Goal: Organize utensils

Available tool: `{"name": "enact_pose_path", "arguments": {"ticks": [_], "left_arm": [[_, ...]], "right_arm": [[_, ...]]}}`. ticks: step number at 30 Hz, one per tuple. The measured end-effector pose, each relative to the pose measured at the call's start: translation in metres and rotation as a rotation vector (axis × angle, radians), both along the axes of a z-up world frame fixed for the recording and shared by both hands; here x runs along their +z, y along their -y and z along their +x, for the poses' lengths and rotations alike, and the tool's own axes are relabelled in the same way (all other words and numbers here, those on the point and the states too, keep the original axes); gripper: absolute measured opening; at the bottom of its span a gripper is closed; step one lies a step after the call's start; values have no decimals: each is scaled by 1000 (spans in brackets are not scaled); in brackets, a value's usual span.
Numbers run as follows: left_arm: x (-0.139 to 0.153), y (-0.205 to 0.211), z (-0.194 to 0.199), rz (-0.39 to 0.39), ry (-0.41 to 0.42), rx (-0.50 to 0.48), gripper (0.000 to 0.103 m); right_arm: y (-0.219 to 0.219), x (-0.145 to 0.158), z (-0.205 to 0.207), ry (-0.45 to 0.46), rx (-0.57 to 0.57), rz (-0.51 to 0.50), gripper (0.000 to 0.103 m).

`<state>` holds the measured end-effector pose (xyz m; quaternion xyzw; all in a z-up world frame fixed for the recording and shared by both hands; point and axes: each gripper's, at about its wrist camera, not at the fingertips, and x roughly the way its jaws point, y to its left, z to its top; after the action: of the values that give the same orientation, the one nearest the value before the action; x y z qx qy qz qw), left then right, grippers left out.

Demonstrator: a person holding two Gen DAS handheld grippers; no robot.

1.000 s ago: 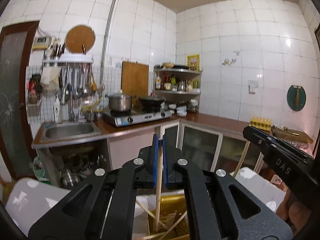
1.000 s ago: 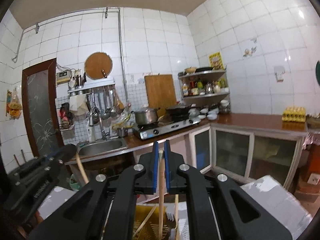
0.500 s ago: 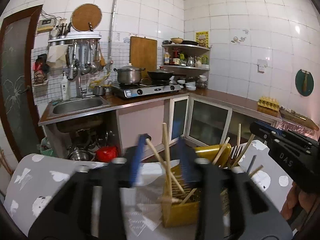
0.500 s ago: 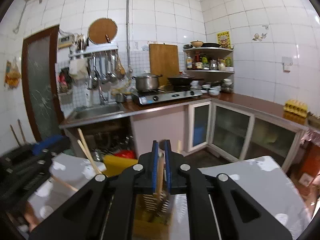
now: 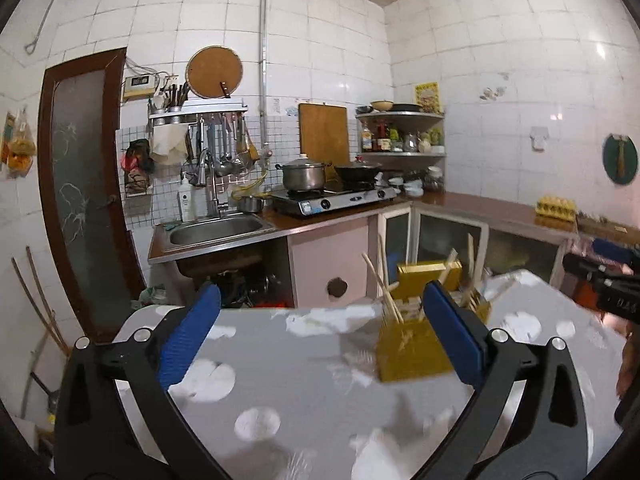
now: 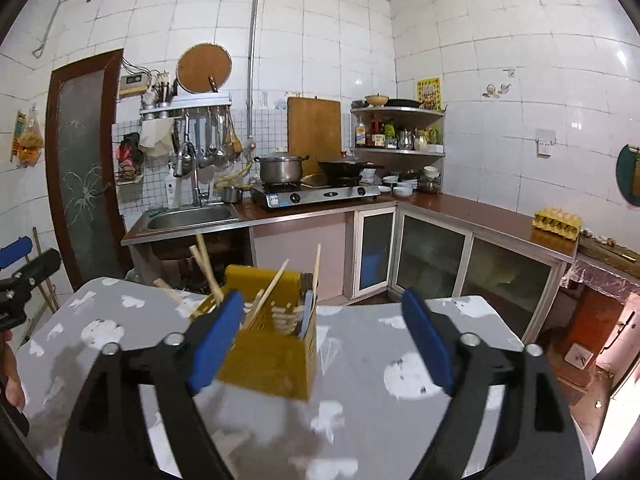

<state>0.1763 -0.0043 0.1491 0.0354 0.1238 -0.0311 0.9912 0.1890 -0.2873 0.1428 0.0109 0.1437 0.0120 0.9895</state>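
A yellow utensil holder [image 5: 416, 344] stands on the grey patterned table [image 5: 288, 380], with several wooden chopsticks [image 5: 382, 288] sticking up out of it. It also shows in the right wrist view [image 6: 268, 356] with its chopsticks [image 6: 208, 270]. My left gripper [image 5: 320, 336] is open and empty, held above the table to the left of the holder. My right gripper [image 6: 324, 340] is open and empty, just right of the holder. The right gripper shows at the right edge of the left wrist view [image 5: 608, 280], and the left gripper at the left edge of the right wrist view [image 6: 20, 280].
Behind the table is a kitchen counter with a sink [image 5: 216, 228], a gas stove [image 5: 336, 200] with a pot and a wok, and a corner shelf [image 5: 400, 132] of bottles. An egg carton [image 6: 556, 222] sits on the right counter. A door [image 5: 84, 184] stands at left.
Both grippers have opened and let go of the chopsticks they held; those now stand in the holder. Both have pulled back from the holder.
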Motion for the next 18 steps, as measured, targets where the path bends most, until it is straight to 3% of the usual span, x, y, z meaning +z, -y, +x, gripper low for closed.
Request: {"name": "enact_pose_path", "arguments": {"ticks": [4,8,18], "left_arm": [[-12,-6,-44,16,5,-4,98],[-29,-20,-85,-36,-2,5,98],[-76,-28,-138,-85,32,34,98]], "right_arm": [[-6,-2,-46,8,19,22,93],[-10,-12,-87,9,21,67,97],[-26,-68,-123,-9,-52,0,98]]}}
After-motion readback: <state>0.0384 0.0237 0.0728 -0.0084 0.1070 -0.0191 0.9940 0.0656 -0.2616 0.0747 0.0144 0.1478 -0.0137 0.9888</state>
